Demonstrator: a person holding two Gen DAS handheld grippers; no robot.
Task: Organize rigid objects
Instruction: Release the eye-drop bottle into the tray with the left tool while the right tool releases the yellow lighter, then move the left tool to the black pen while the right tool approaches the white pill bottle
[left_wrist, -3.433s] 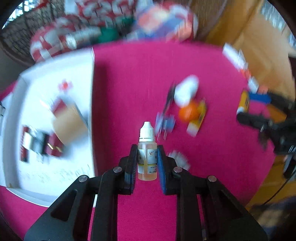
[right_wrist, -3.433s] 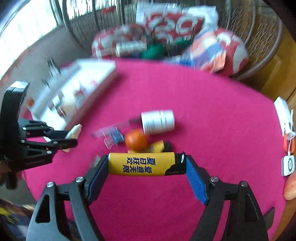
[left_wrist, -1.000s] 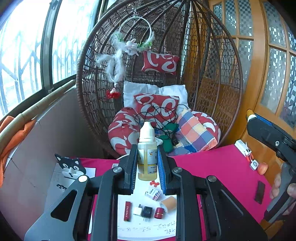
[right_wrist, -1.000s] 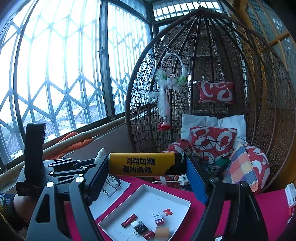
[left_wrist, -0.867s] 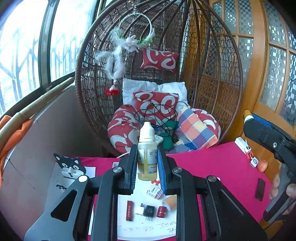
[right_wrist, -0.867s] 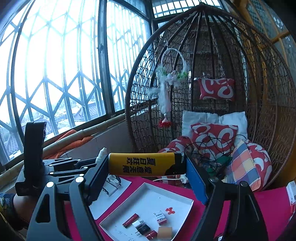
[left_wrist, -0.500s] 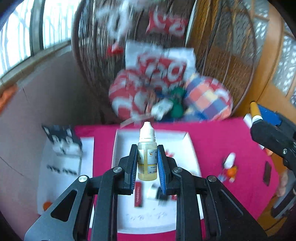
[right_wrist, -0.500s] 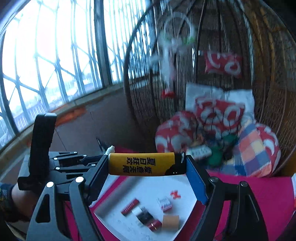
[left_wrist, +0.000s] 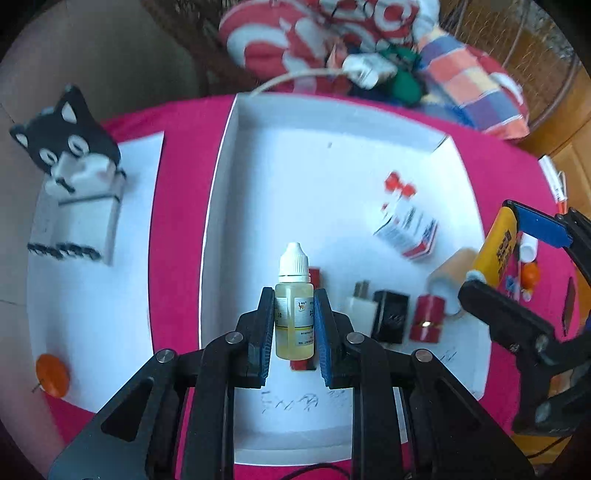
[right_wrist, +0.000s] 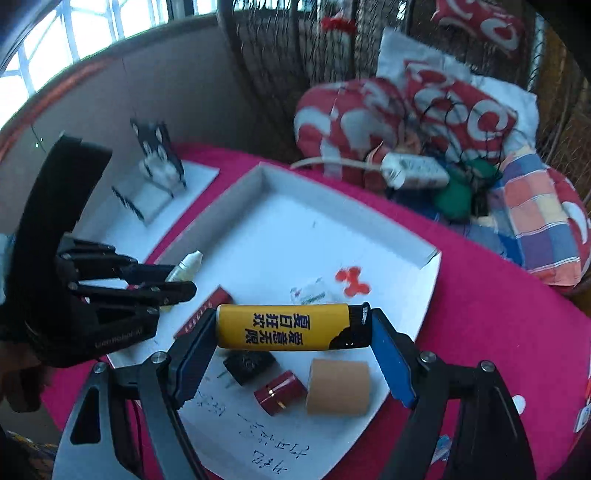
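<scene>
My left gripper (left_wrist: 294, 317) is shut on a small dropper bottle (left_wrist: 294, 302) of yellow liquid with a white cap, held upright above the near part of the white tray (left_wrist: 332, 122). My right gripper (right_wrist: 291, 328) is shut on a yellow lighter (right_wrist: 288, 326) with black Chinese print, held crosswise above the tray's (right_wrist: 266, 173) near side. The right gripper with the lighter (left_wrist: 496, 245) shows at the right edge of the left wrist view. The left gripper with the bottle (right_wrist: 186, 264) shows at the left of the right wrist view.
The tray holds a tan cylinder (right_wrist: 338, 387), a red cap (right_wrist: 280, 391), a black adapter (right_wrist: 249, 365), a white plug (left_wrist: 360, 308), a small box (left_wrist: 406, 229), a red stick (right_wrist: 203, 317). A cat-shaped stand (left_wrist: 74, 184) sits on white paper; an orange pin (left_wrist: 51, 374) lies near it. Cushions (right_wrist: 424, 110) lie behind the pink table.
Both grippers have tilted down from the hanging chair to the table and come closer to the tray. Each keeps its hold on its object.
</scene>
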